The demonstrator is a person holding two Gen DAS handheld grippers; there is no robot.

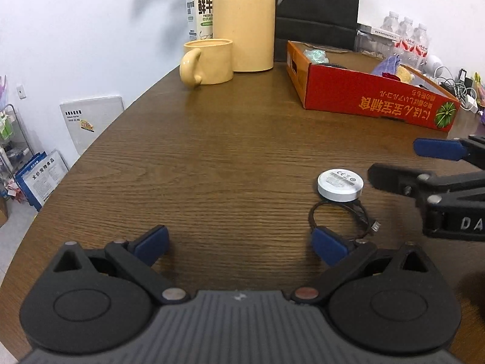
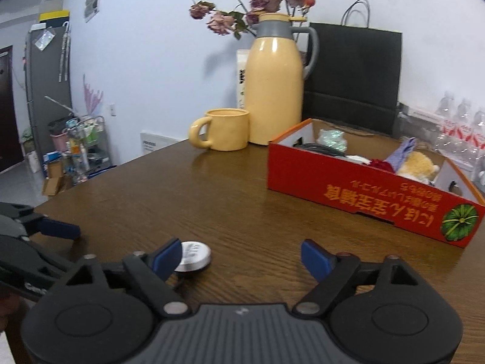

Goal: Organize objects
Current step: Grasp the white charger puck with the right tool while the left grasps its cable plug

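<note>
The left gripper is hanging over bare wood near the table's front edge, its jaws standing wide apart and holding nothing. Just to its right, a white round charger puck is lying flat on the table with its short black cable curling in front of it; it looks like the one loose item yet to be tidied. Beside the puck, the right gripper is reaching in with jaws well apart and empty; in its own view the puck is sitting just outside the left finger, not between the two. Farther right and back, the red cardboard box is already holding several things: something purple, a yellow plush, a dark cord, a pale green bundle. Judging by that, most of the sorting is done, and the puck is waiting to be picked up and carried to the box.
</note>
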